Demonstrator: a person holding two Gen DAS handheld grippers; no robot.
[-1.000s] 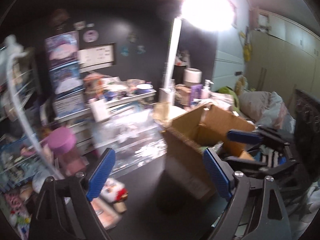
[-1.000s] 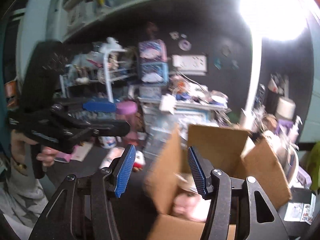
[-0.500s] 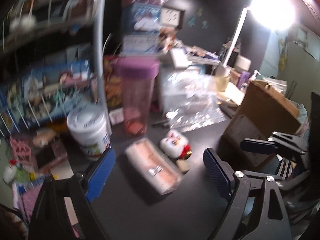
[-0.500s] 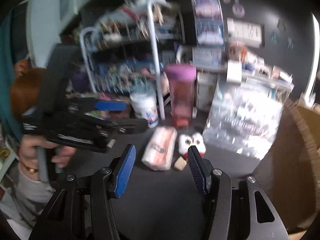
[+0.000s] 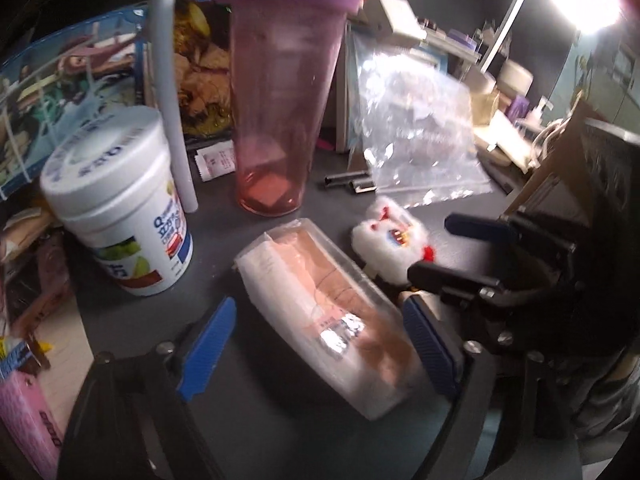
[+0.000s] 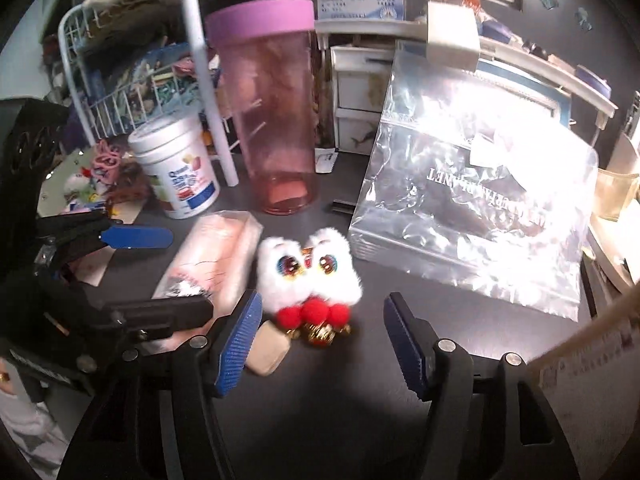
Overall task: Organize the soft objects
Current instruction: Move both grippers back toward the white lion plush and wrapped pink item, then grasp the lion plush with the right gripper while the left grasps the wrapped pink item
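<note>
A pink soft pack in clear wrap (image 5: 332, 312) lies on the dark desk; it also shows in the right wrist view (image 6: 208, 256). My left gripper (image 5: 320, 344) is open, with its jaws on either side of the pack's near end. A white fluffy toy (image 6: 310, 268) with big eyes and red pompoms lies beside the pack; it also shows in the left wrist view (image 5: 390, 248). My right gripper (image 6: 324, 348) is open just in front of the toy. A small beige block (image 6: 268, 350) lies by the right gripper's left finger.
A pink tumbler with a purple lid (image 6: 276, 120) and a white tub (image 6: 176, 168) stand behind the pack. A clear plastic bag (image 6: 480, 204) lies to the right. A cardboard box edge (image 6: 580, 364) is at far right. A wire rack (image 6: 120, 92) stands at left.
Both grippers swung left from the cardboard box and moved down close to the desk. The left now straddles the pink pack and the right faces the white toy.
</note>
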